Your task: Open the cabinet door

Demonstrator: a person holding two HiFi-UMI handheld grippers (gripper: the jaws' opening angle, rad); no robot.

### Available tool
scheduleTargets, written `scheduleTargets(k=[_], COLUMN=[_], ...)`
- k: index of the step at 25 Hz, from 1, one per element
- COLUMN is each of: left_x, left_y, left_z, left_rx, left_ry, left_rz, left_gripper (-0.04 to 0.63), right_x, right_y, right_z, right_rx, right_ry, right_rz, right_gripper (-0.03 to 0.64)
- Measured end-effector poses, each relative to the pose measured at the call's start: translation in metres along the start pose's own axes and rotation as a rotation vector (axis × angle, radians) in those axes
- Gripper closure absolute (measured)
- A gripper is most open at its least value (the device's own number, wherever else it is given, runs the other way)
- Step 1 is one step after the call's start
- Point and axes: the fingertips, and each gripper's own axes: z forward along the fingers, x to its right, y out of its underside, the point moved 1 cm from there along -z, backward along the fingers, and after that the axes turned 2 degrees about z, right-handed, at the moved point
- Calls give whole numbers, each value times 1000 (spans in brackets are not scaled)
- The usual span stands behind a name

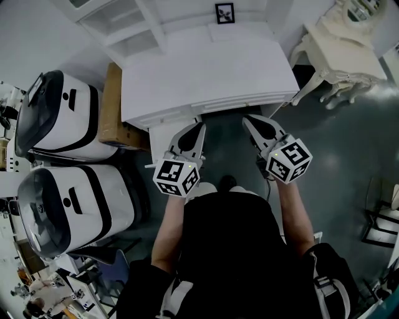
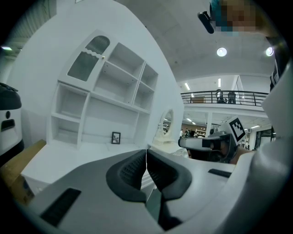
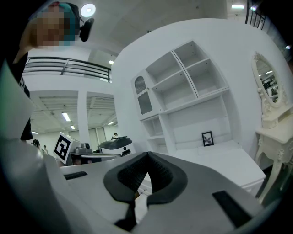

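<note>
A white cabinet with a flat desk top [image 1: 206, 68] and an open shelf hutch [image 1: 124, 25] stands in front of me. Its small arched door with a glass pane [image 2: 87, 59] [image 3: 142, 96] sits closed at the hutch's upper left. My left gripper [image 1: 199, 127] [image 2: 146, 153] hovers just short of the desk's front edge, shut with nothing between its jaws. Beside it, to the right, my right gripper [image 1: 249, 119] [image 3: 147, 156] is likewise shut and empty. Both point roughly level toward the cabinet and touch nothing.
A small framed picture [image 1: 224, 12] [image 2: 116, 137] leans at the back of the desk top. Two white-and-black machines [image 1: 62, 115] [image 1: 75, 205] and a cardboard box [image 1: 112, 106] stand left of the cabinet. An ornate white dressing table [image 1: 343, 43] stands at the right.
</note>
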Motion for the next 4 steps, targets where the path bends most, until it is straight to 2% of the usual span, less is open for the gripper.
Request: scheduleTargets(k=[4], left_x=[2], left_y=[2], left_z=[-3], left_rx=[-1], left_ry=[-1], left_rz=[1], left_gripper=[572], right_x=[-2], right_y=[3], right_z=[-2], right_rx=[-8], right_ry=[2], right_rz=[-17], right_gripper=[603])
